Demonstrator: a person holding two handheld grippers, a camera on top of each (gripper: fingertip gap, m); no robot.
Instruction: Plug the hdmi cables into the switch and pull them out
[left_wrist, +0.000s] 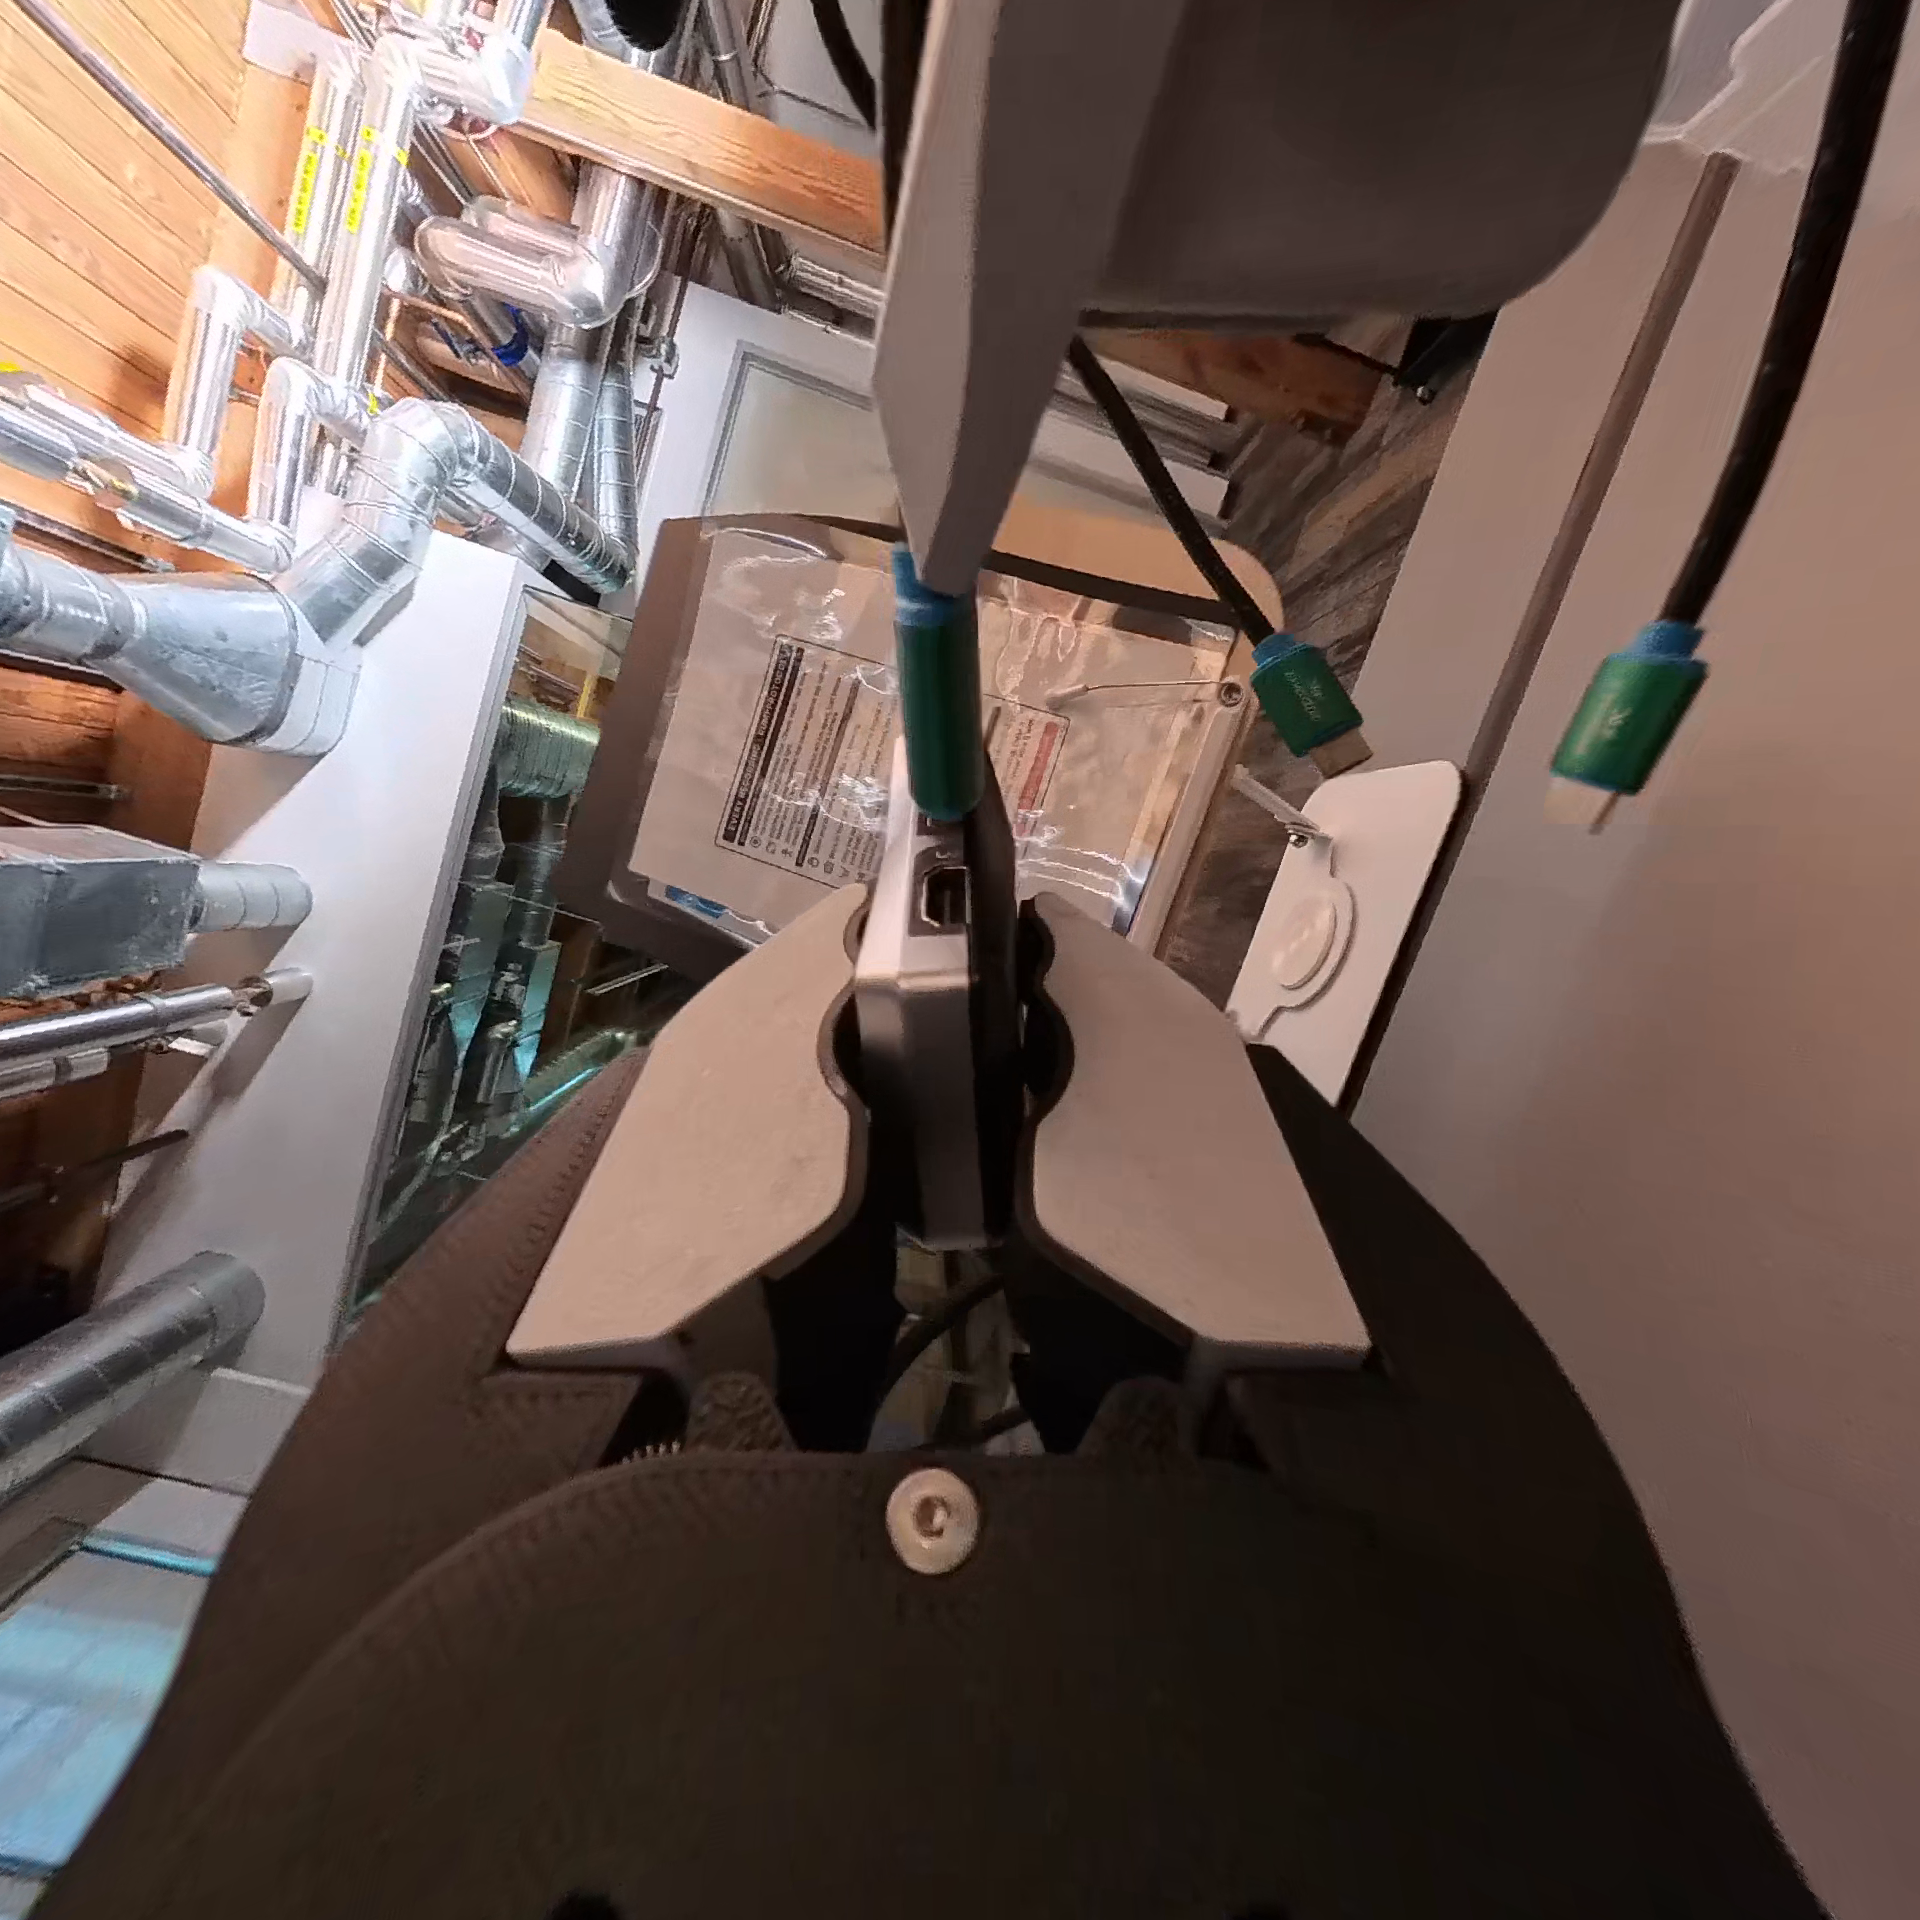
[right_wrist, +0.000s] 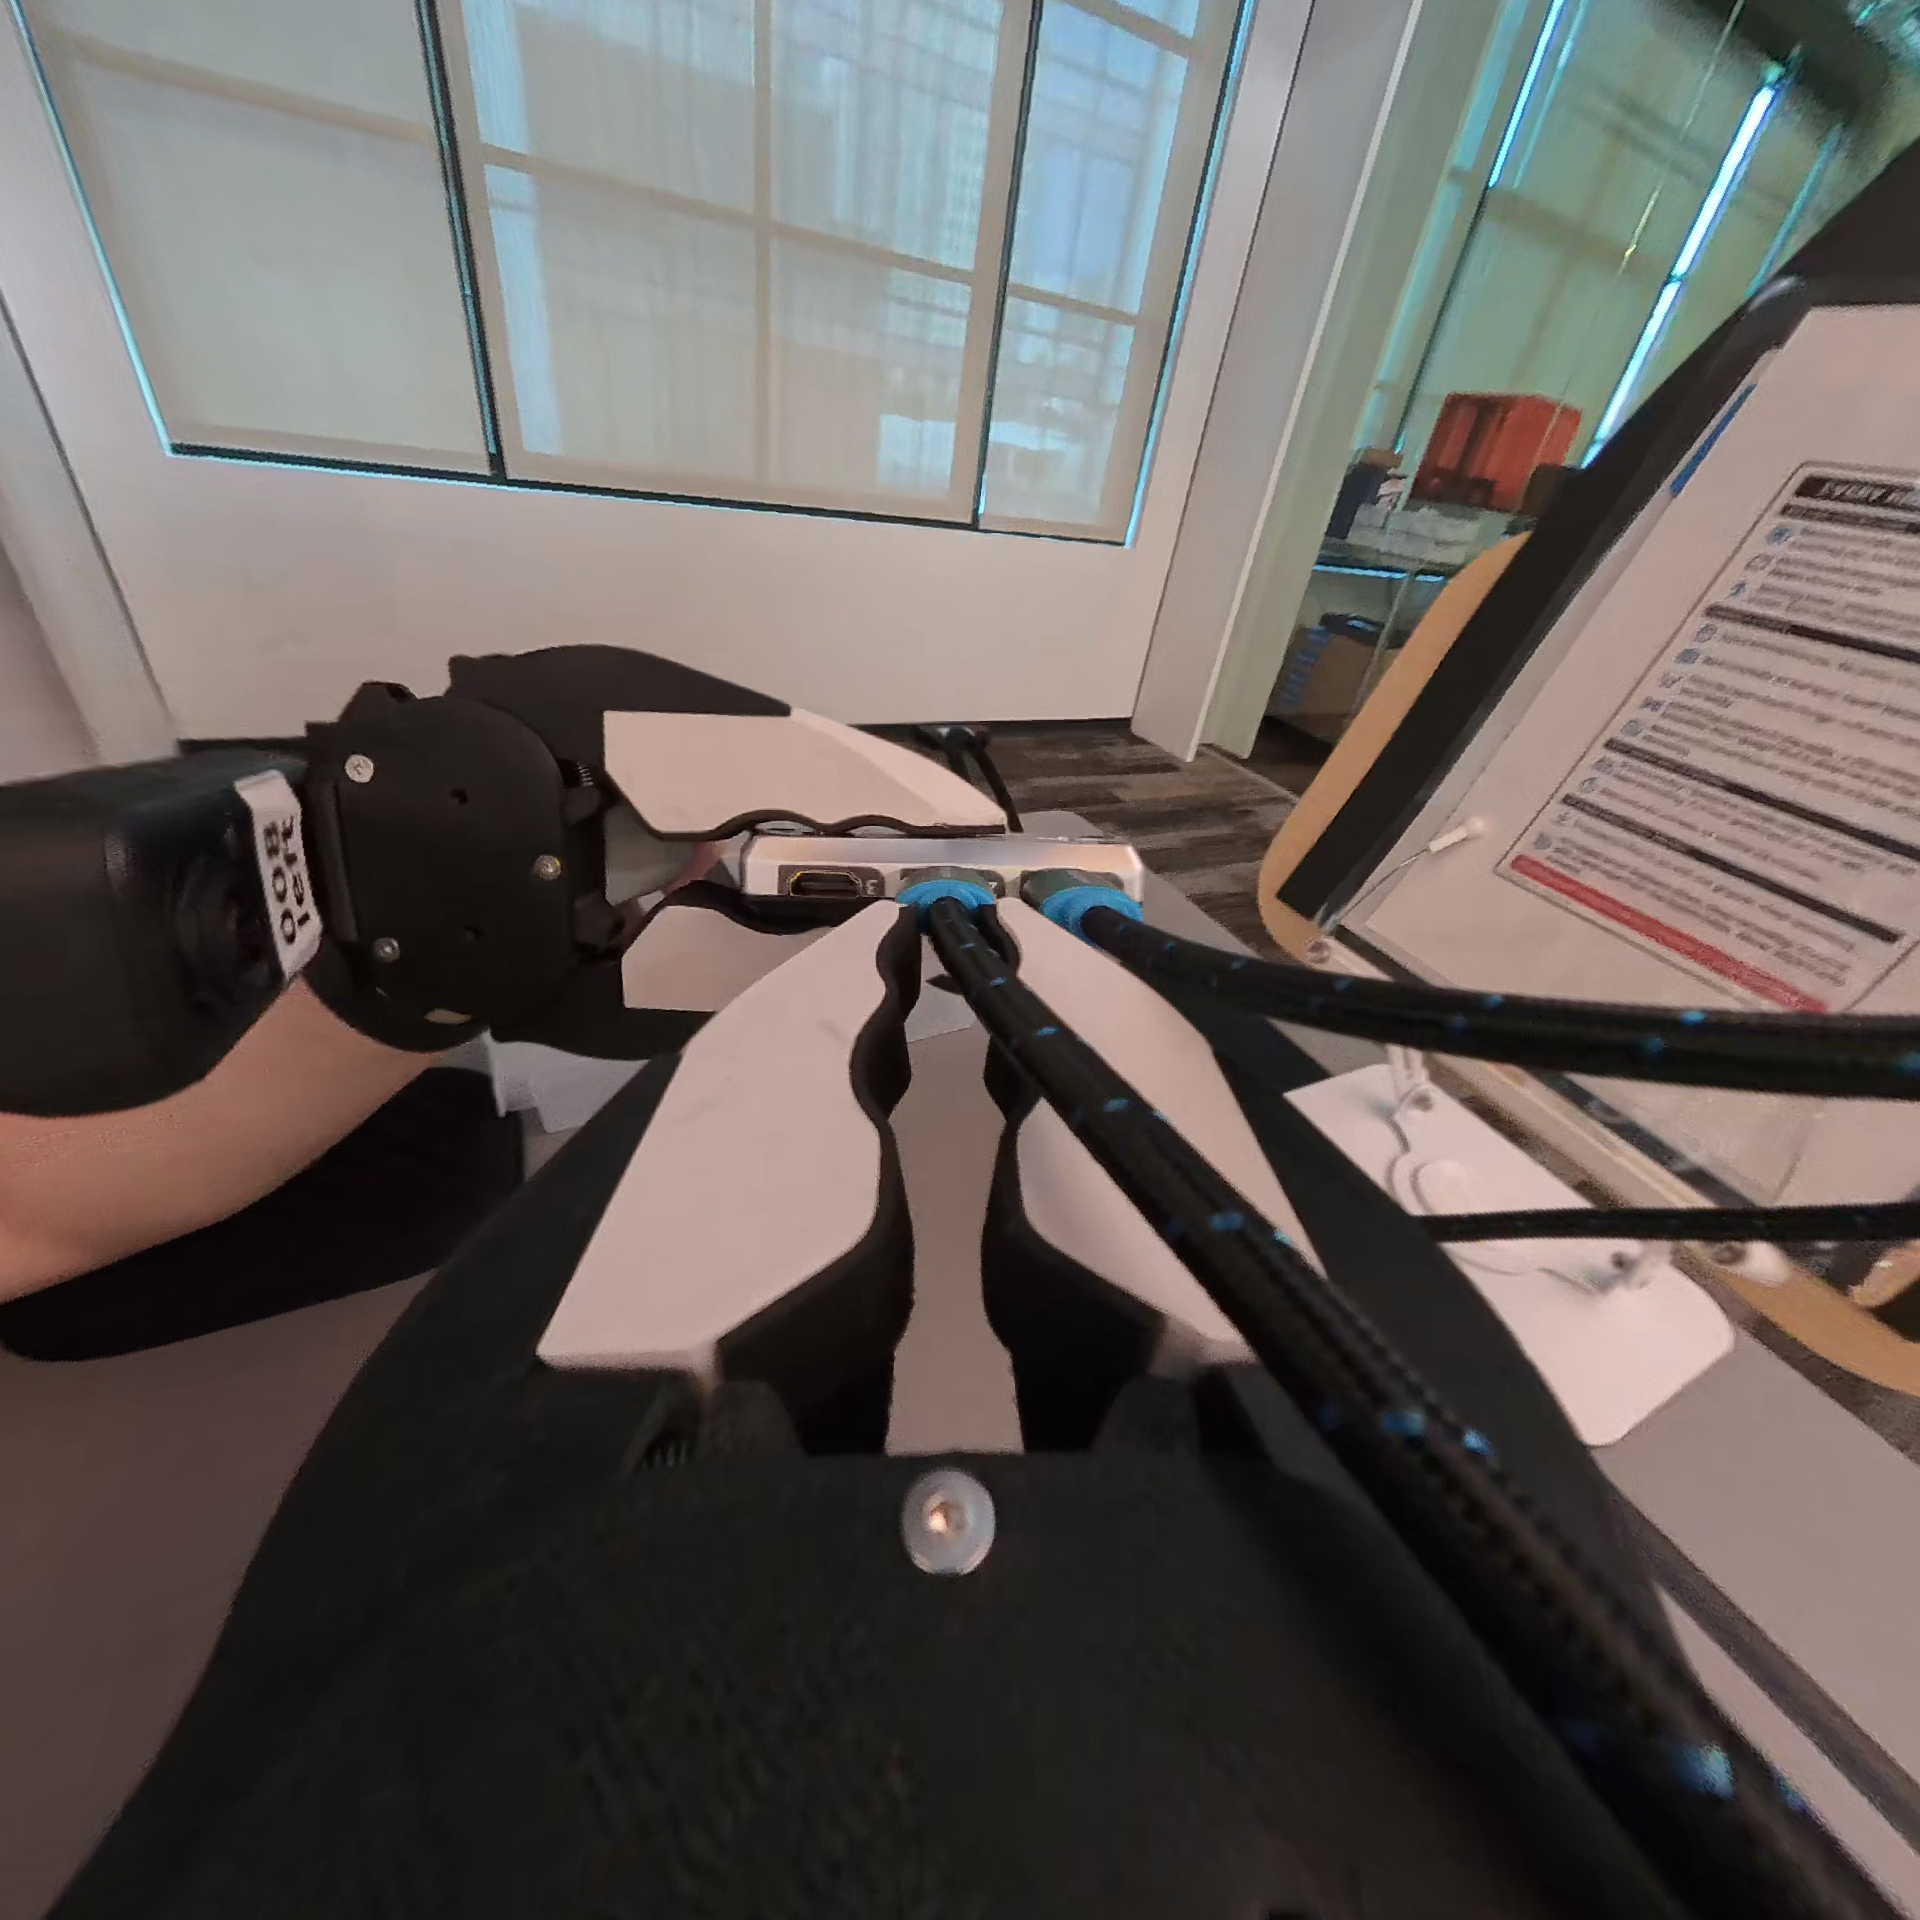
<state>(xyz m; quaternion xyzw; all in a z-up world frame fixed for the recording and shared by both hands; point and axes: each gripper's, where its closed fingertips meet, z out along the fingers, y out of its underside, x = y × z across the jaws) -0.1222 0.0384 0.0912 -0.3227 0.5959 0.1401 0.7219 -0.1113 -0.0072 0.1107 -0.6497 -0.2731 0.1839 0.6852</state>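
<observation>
hdmi switch (right_wrist: 940, 864), a slim silver box, is sitting clamped between the fingers of the left gripper (left_wrist: 940, 940), which is coming in from the left in the right wrist view and closing on the switch's left end. in the left wrist view the switch (left_wrist: 914, 997) is standing edge-on between the two white fingers, one empty port facing the camera. the right gripper (right_wrist: 951, 920) is pressing closed around the blue collar of the middle hdmi plug (right_wrist: 943, 896), which is sitting in the switch's middle port; its braided black cable (right_wrist: 1195, 1226) is running back toward the near right over the right finger. just right of it a second hdmi plug (right_wrist: 1081, 902) is sitting in the right-hand port, its cable curving off to the right. the left-hand port (right_wrist: 823, 885) is showing empty. in the left wrist view the gripped plug (left_wrist: 935, 717) is appearing green with a blue collar under the tip of the right gripper's finger, and two more green plugs (left_wrist: 1621, 717) are hanging loose to the right. a laminated notice sheet (right_wrist: 1704, 748) is leaning at the far right, and a window (right_wrist: 644, 239) is filling the far wall.
</observation>
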